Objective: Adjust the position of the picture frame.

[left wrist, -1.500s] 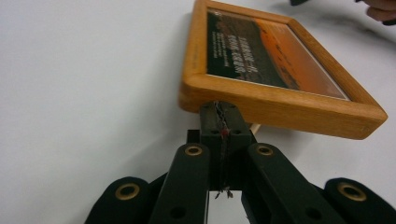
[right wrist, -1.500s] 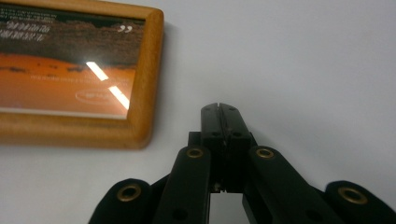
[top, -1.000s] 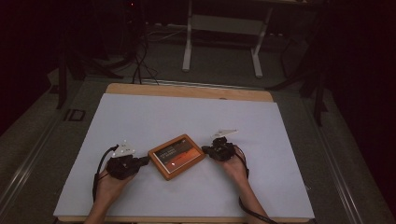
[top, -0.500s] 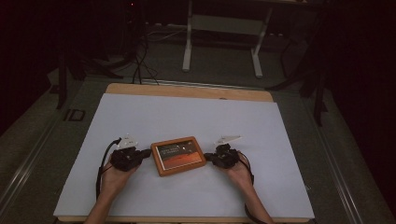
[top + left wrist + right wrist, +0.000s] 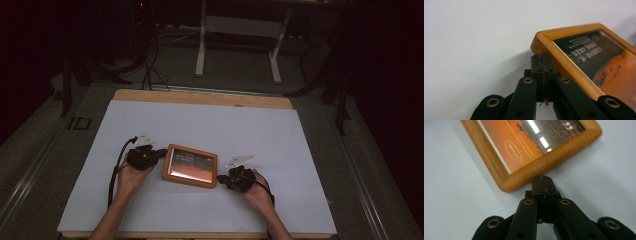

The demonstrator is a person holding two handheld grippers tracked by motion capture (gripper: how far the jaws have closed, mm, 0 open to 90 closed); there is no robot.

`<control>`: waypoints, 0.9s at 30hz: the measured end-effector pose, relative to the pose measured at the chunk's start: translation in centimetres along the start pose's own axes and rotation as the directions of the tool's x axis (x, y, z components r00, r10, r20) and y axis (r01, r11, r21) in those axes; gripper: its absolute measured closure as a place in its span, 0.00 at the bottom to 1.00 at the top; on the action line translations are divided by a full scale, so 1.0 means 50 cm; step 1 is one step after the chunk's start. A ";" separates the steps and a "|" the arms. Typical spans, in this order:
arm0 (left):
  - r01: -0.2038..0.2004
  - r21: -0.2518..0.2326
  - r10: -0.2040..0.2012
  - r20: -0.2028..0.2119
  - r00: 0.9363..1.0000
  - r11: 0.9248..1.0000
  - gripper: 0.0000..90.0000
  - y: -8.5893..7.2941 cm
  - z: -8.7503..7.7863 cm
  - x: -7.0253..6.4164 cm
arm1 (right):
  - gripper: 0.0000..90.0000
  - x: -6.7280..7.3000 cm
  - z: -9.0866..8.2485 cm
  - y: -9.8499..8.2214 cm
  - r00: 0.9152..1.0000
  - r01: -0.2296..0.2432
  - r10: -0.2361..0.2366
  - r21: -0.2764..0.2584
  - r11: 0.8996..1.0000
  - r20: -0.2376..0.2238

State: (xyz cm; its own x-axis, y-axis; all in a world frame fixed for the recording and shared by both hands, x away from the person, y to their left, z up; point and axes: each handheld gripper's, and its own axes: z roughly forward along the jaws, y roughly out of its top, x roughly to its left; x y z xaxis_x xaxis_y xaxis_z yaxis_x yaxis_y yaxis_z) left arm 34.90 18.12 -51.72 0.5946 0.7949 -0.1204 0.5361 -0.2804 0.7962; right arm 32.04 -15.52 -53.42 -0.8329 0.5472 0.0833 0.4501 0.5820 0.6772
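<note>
A wooden picture frame (image 5: 190, 165) with an orange and dark print lies flat on the white table (image 5: 210, 125), near the front middle. My left gripper (image 5: 161, 153) is shut, and its tips rest against the frame's left far corner. In the left gripper view, the closed tips (image 5: 542, 58) sit just under the frame's rounded corner (image 5: 541, 41). My right gripper (image 5: 221, 178) is shut too, with its tips at the frame's right near corner. The right gripper view has its closed tips (image 5: 543, 182) touching the frame's wooden edge (image 5: 534, 173). Nothing is between either pair of jaws.
The wooden table edge (image 5: 200, 97) runs along the far side. Beyond it on the dark floor stand a white metal stand (image 5: 237, 45) and loose cables (image 5: 147, 70). Bare white surface lies all around the frame.
The frame has turned clockwise on the table. My left gripper moved away from the person and rightward; my right gripper moved toward the person. Both stayed shut against the frame.
</note>
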 end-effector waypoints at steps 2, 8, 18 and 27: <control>0.004 -0.004 -0.004 0.001 1.000 1.000 1.00 0.007 0.011 0.002 | 1.00 0.006 0.000 0.000 1.000 0.011 -0.011 0.006 1.000 -0.011; 0.059 -0.020 -0.058 0.049 0.997 0.998 1.00 0.019 0.016 0.015 | 1.00 0.013 -0.001 0.001 0.998 0.051 -0.051 0.016 0.999 -0.032; 0.176 -0.083 -0.170 0.070 0.983 0.981 0.68 -0.011 -0.072 -0.007 | 0.87 -0.035 -0.018 0.035 1.000 0.009 -0.008 -0.057 0.998 0.013; 0.282 -0.064 -0.278 0.057 0.959 0.957 0.39 -0.070 -0.098 -0.043 | 0.71 -0.065 0.005 0.076 1.000 -0.011 0.013 -0.095 0.995 0.024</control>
State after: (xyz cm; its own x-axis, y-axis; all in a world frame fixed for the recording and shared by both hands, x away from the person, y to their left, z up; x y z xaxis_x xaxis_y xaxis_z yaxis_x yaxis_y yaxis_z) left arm 28.80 20.03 -51.35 0.4550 0.8096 -0.3707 0.6423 -0.0100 0.7664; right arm 36.54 -14.92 -51.32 -0.8188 0.5692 0.0748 0.4265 0.5159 0.7430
